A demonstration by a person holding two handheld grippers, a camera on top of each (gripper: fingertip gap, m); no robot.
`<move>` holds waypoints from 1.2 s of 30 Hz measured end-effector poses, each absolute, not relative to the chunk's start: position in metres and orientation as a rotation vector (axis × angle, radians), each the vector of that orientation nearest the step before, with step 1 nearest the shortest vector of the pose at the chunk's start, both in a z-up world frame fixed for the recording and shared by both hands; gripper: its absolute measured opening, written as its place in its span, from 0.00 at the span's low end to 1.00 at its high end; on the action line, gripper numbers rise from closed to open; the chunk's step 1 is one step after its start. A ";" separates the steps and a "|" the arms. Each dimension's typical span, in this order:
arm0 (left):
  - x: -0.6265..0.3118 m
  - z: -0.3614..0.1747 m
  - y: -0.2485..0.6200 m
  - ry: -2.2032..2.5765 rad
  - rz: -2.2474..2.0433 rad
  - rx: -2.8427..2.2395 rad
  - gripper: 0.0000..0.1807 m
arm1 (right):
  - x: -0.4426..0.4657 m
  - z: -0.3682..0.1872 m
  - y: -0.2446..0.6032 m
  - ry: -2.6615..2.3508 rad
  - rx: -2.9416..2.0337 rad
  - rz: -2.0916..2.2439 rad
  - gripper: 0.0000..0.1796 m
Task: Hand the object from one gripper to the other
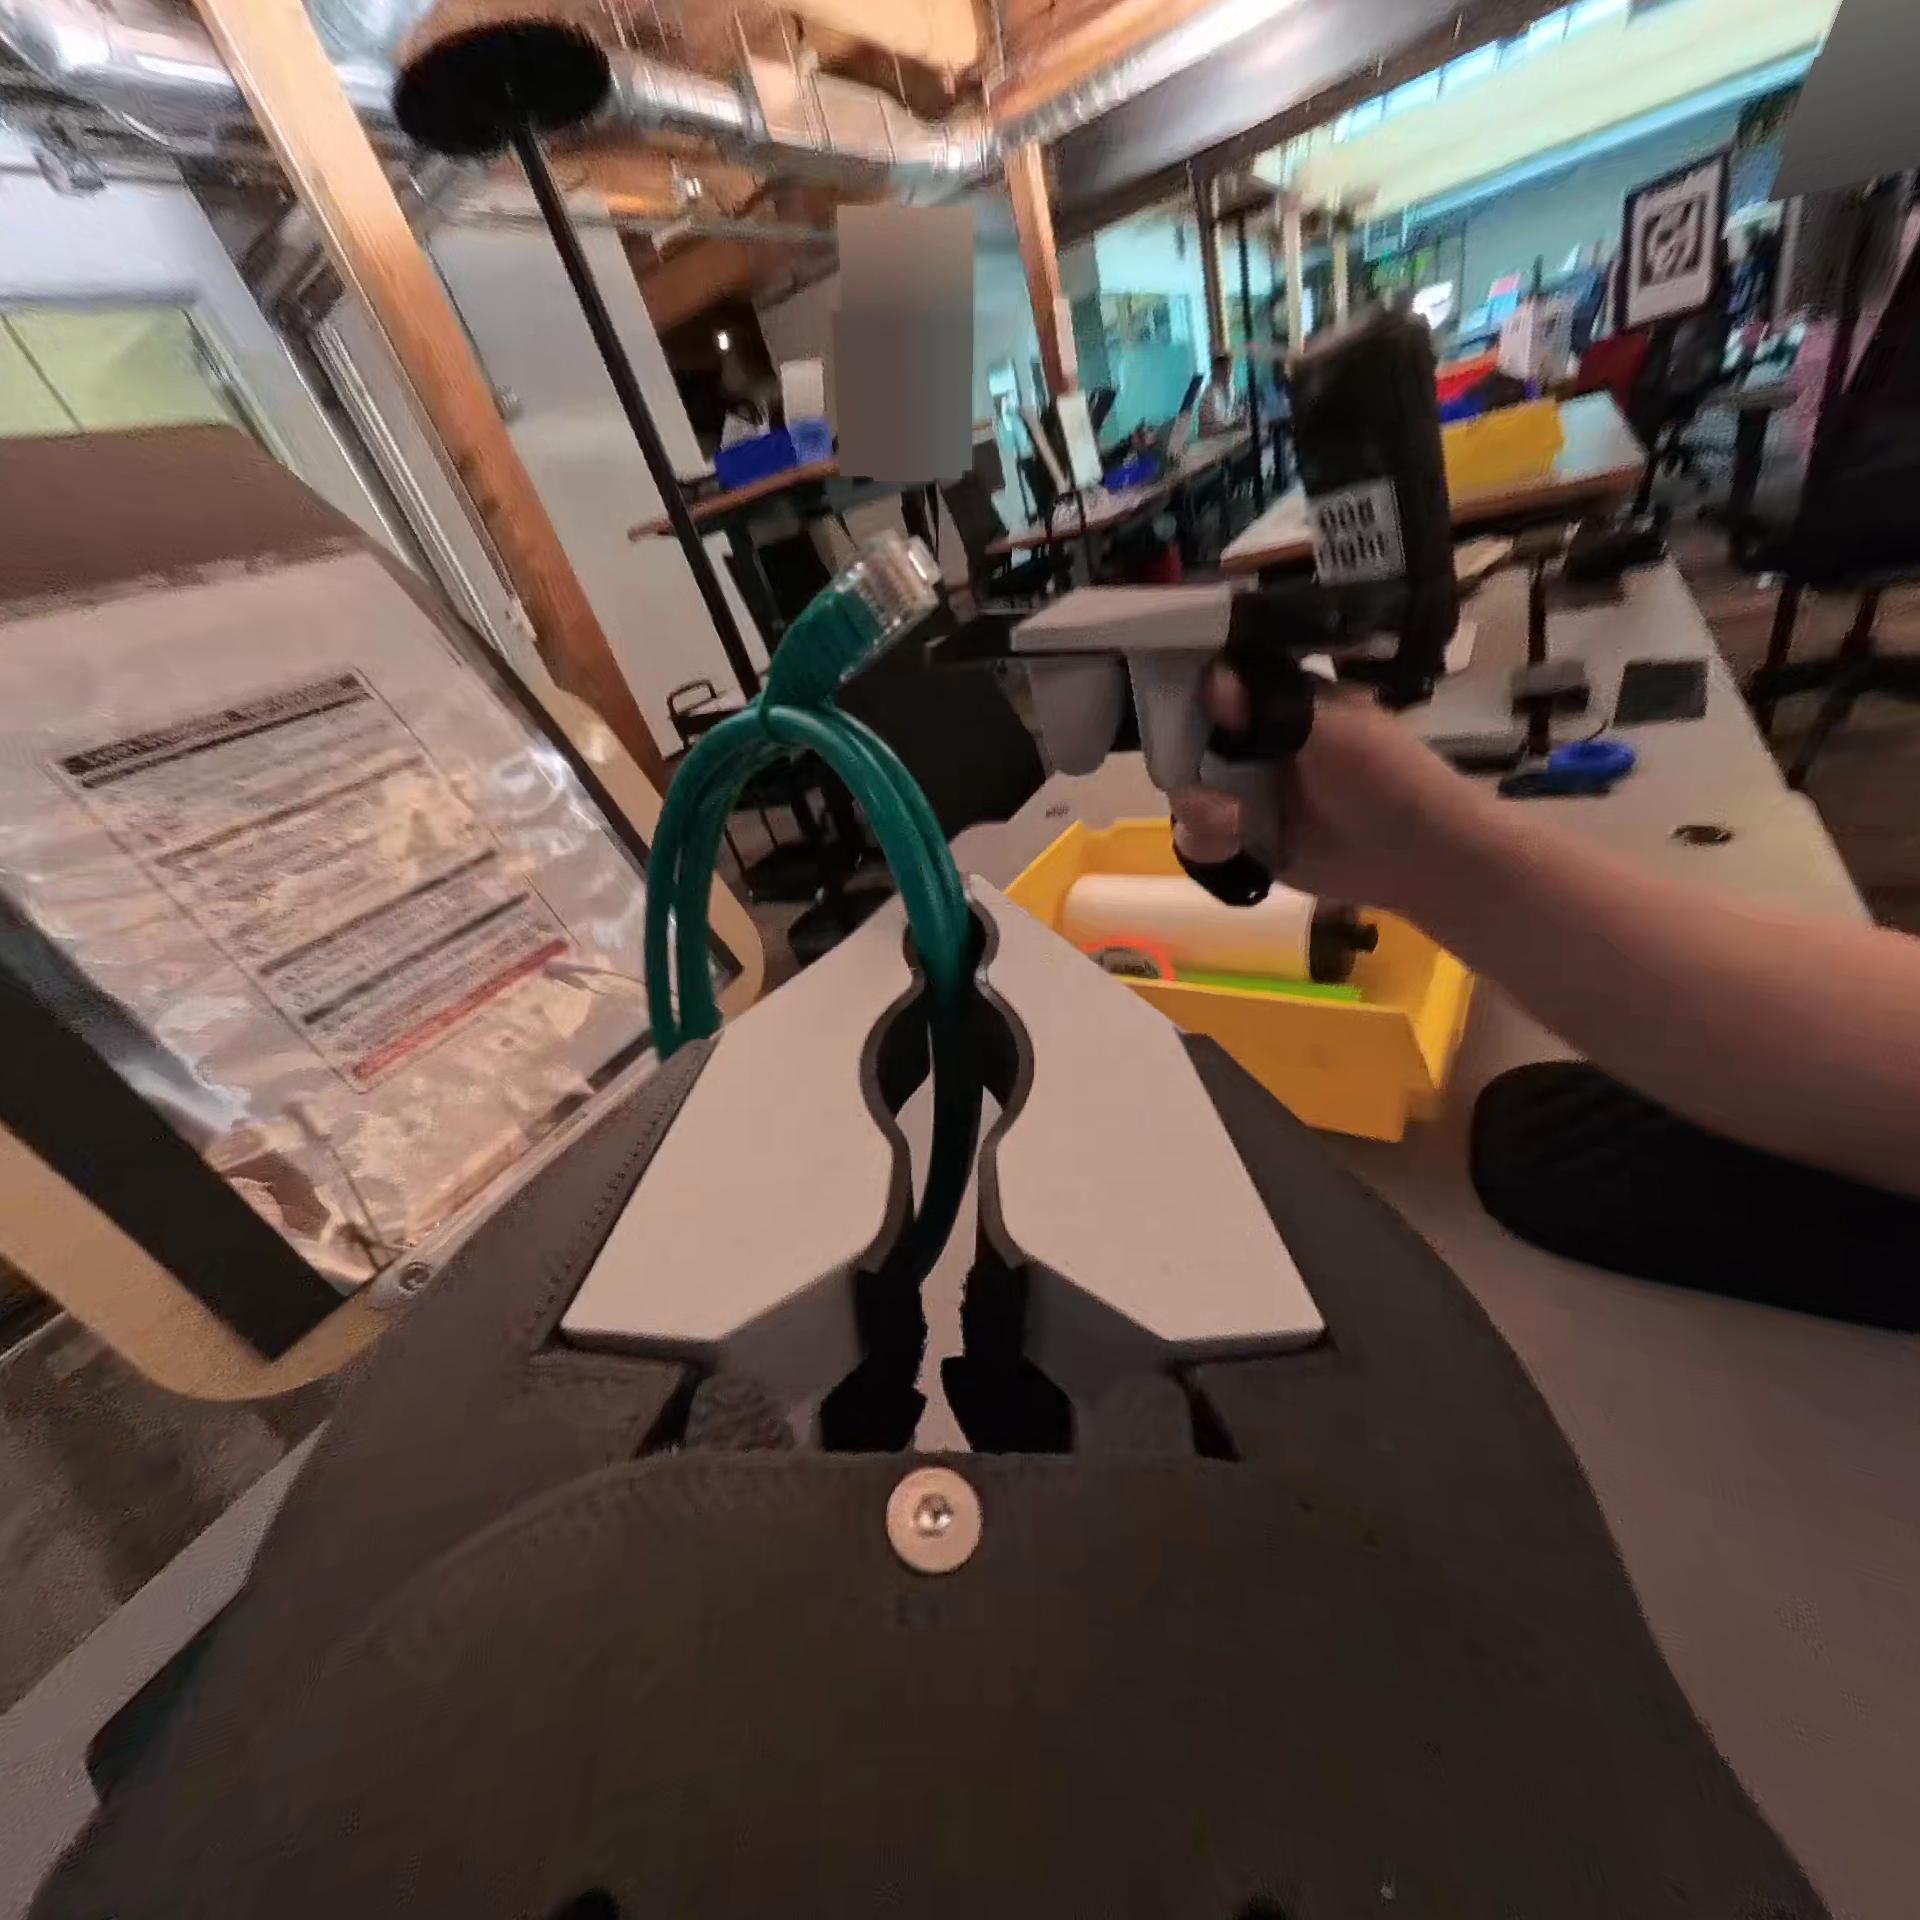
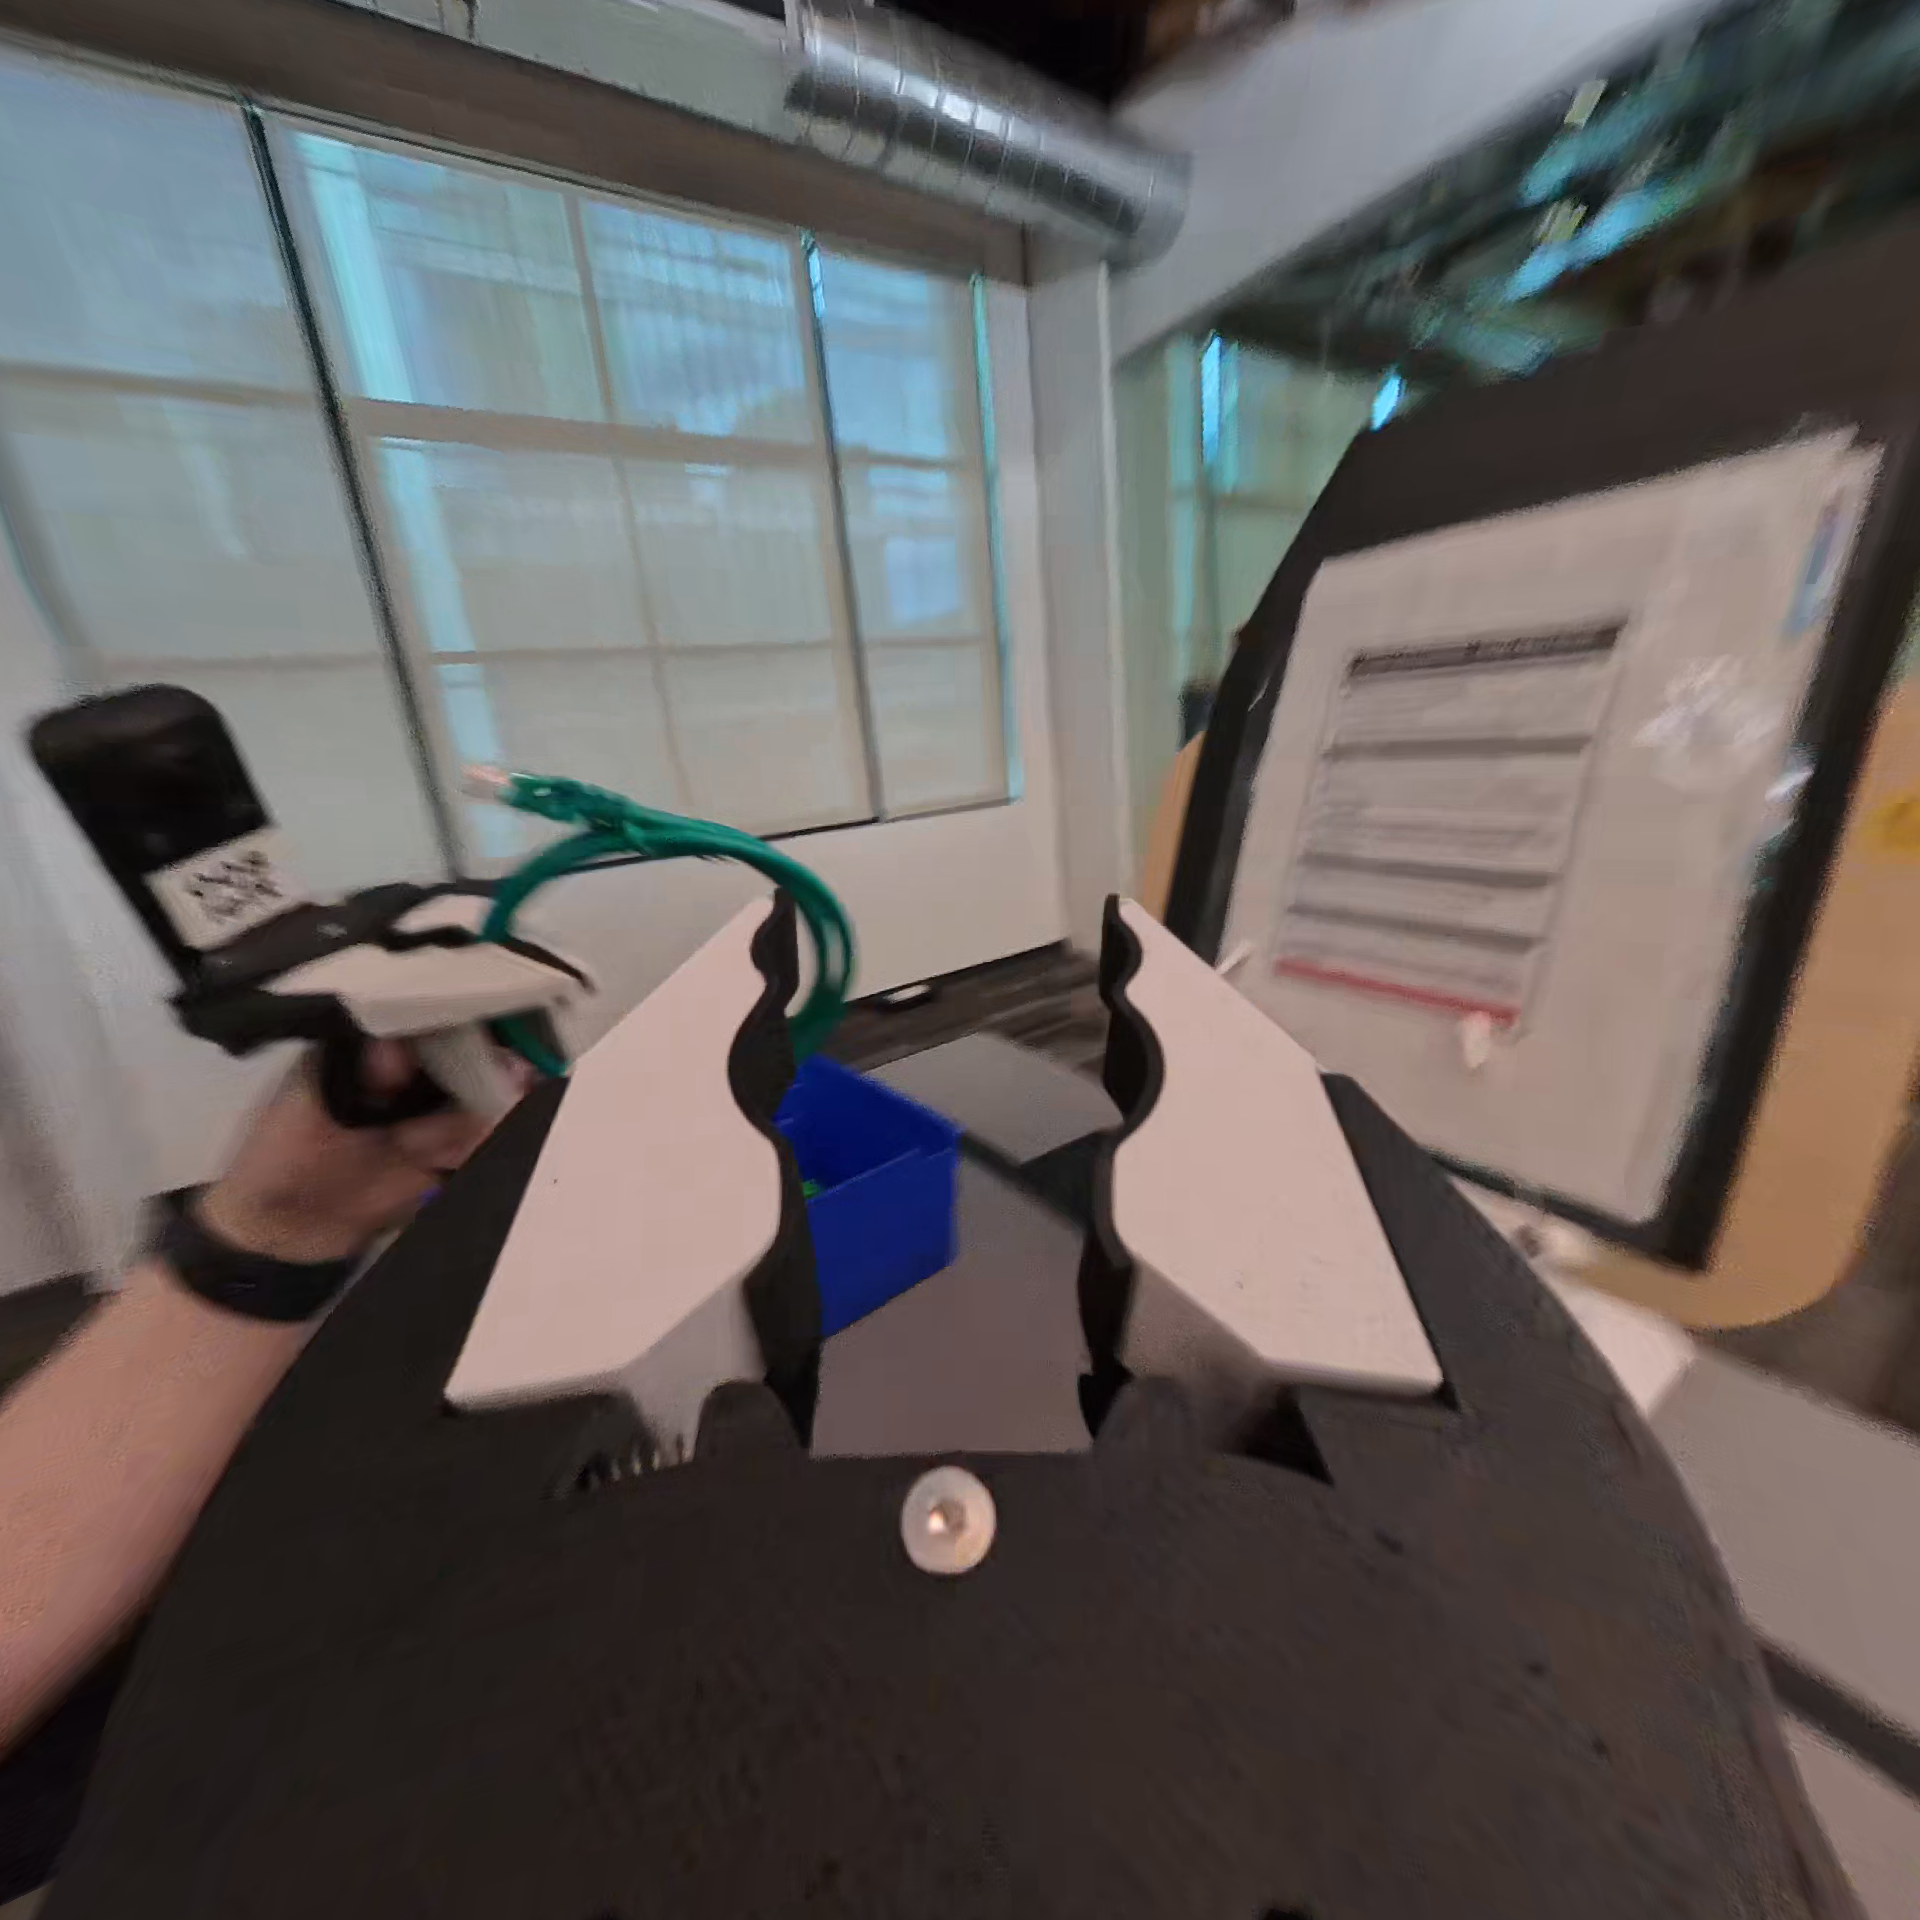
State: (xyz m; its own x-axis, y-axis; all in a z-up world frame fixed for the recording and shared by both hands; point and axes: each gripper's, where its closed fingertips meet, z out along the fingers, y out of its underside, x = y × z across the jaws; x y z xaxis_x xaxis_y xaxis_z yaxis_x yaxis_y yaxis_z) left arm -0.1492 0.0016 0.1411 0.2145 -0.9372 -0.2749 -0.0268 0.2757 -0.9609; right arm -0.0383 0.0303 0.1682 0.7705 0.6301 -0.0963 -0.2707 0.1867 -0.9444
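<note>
Two grippers, one cable, two bins. The left gripper [image 1: 948, 935] pinches a coiled green cable [image 1: 800, 831] between its fingers near the tips; the loop arches toward 11 o'clock, its clear plug [image 1: 888, 587] at 12. The right gripper [image 2: 945, 935] has its fingers spread with nothing between them; the cable passes just behind its left fingertip. One yellow bin [image 1: 1299, 1049] sits at 3 o'clock of the left gripper, one blue bin [image 2: 883, 1184] lies beyond the right gripper's gap.

cable [image 1: 940, 883]: smooth green plastic sheath, clear plug
left gripper [image 1: 948, 935]: matt grey plastic fingers, rough black body
yellow bin [image 1: 1351, 1049]: glossy plastic
</note>
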 end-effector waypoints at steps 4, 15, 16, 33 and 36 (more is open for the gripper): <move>-0.194 0.162 -0.021 1.210 -1.051 -1.045 0.00 | -0.025 0.192 0.010 -0.283 -1.029 0.315 0.29; -0.191 0.156 -0.070 1.377 -1.383 -1.147 0.00 | -0.137 0.189 -0.044 -0.728 -0.853 -0.183 0.21; -0.184 0.153 -0.073 1.394 -1.388 -1.163 0.00 | -0.143 0.186 -0.044 -0.762 -0.863 -0.197 0.21; -0.210 0.192 -0.054 1.155 -1.282 -1.037 0.48 | -0.054 0.166 0.021 -0.207 -1.259 0.874 0.05; -0.203 0.178 -0.052 1.216 -1.262 -1.065 0.45 | -0.042 0.139 0.045 0.057 -1.250 1.420 0.05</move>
State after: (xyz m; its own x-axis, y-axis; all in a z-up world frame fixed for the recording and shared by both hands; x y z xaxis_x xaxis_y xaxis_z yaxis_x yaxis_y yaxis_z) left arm -0.2029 -0.0523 0.1781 -0.0676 -0.9960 -0.0590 0.0961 0.0524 -0.9940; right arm -0.0417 0.0452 0.1391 0.2582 0.6856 -0.6807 -0.7375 -0.3153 -0.5972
